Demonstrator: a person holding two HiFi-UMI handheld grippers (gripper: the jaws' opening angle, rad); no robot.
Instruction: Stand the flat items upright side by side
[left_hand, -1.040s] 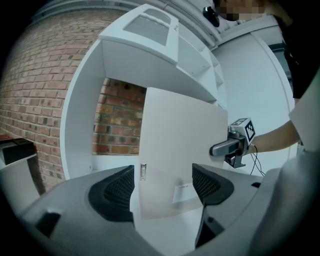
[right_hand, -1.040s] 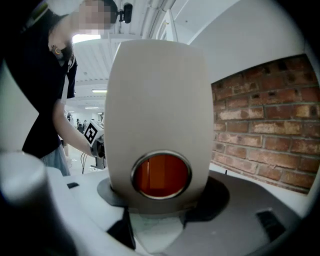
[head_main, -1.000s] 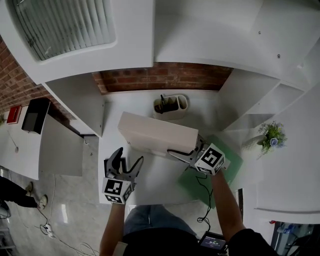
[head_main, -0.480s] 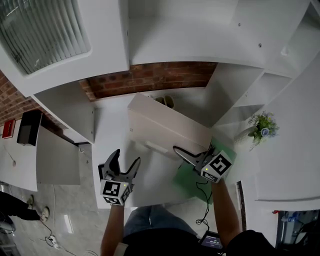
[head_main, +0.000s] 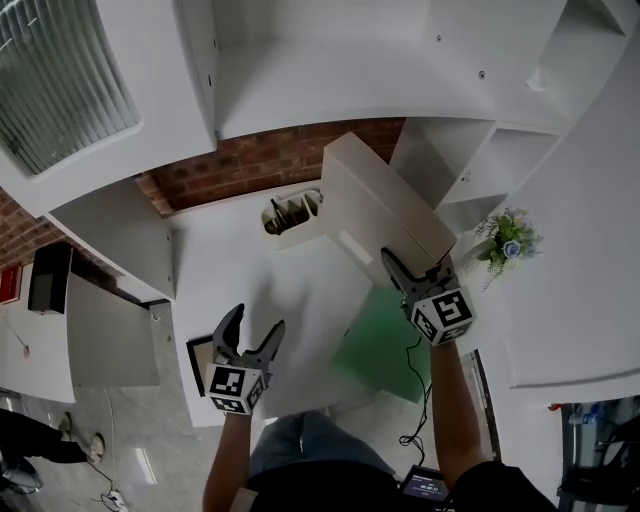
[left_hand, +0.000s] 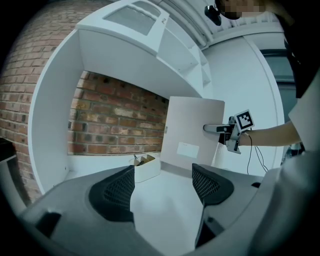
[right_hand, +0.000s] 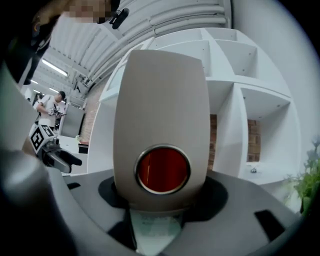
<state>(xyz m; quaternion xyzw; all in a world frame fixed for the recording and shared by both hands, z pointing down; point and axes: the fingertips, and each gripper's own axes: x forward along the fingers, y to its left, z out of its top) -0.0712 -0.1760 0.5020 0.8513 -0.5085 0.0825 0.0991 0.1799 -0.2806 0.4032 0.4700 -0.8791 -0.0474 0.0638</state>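
Observation:
A beige box file (head_main: 385, 215) with a metal-ringed finger hole in its spine (right_hand: 162, 135) stands nearly upright at the desk's right, near the white shelf unit. My right gripper (head_main: 413, 272) is shut on its spine edge, the file filling the jaws (right_hand: 160, 197). In the left gripper view the file (left_hand: 192, 132) shows as a tall pale panel with the right gripper (left_hand: 215, 128) clamped on its side. A green flat folder (head_main: 385, 345) lies on the desk under the right arm. My left gripper (head_main: 250, 335) hovers open and empty near the desk's front left (left_hand: 162, 187).
A white desk organiser (head_main: 292, 215) with dark items sits at the back against the brick wall. A dark-framed flat item (head_main: 195, 350) lies at the desk's front left edge. White shelf compartments (head_main: 470, 175) and a small plant (head_main: 508, 243) stand to the right.
The beige file has swung from a low tilt over the desk's middle to nearly upright at the right, carried by the right gripper. The left gripper stayed open in place.

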